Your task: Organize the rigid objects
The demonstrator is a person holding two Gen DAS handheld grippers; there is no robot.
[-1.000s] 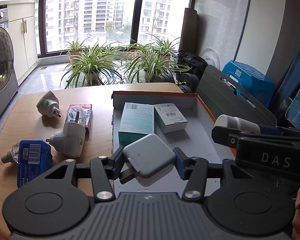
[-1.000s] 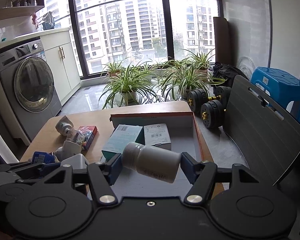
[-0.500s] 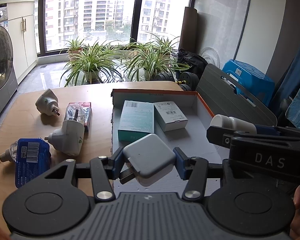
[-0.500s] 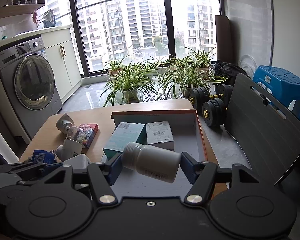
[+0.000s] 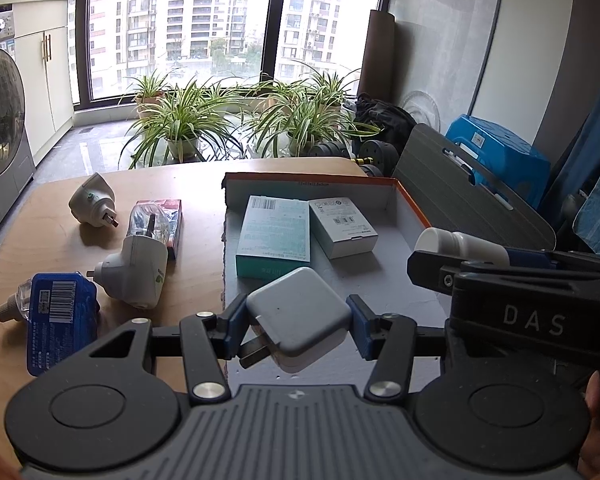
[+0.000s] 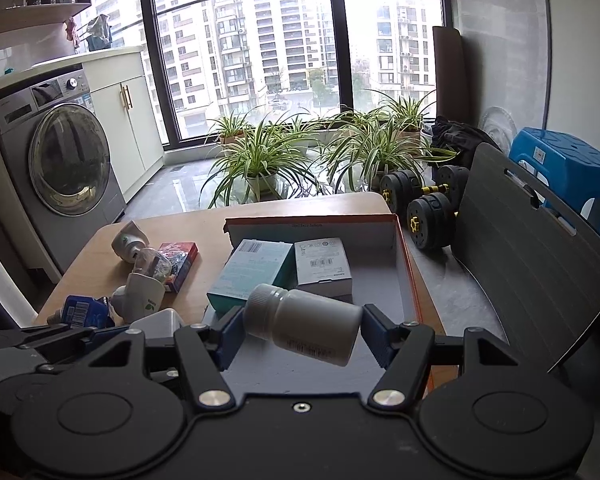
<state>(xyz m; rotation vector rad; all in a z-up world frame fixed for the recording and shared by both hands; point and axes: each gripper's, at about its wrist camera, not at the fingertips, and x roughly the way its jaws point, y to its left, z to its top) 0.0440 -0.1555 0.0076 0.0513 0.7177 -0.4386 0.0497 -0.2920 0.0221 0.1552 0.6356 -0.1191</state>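
My left gripper (image 5: 298,328) is shut on a white square charger (image 5: 296,316), prongs pointing left, held above the near end of the orange-rimmed box (image 5: 412,204). My right gripper (image 6: 302,330) is shut on a white pill bottle (image 6: 304,328) lying sideways, also above the box's near end (image 6: 408,264). The bottle also shows in the left wrist view (image 5: 456,242). Inside the box lie a teal carton (image 5: 274,236) and a white carton (image 5: 342,226). On the wooden table (image 5: 52,248) lie two white plug-in devices (image 5: 134,274) (image 5: 92,200), a blue refill pack (image 5: 56,316) and a red pack (image 5: 162,220).
A grey folding chair (image 6: 532,248) stands right of the table. Dumbbells (image 6: 424,204), potted plants (image 6: 260,160) and a blue stool (image 6: 568,168) are on the floor beyond. A washing machine (image 6: 56,164) stands at the left.
Both grippers have drifted slightly, with the box and table items shifting a little in view. The grips on the charger and the bottle are unchanged.
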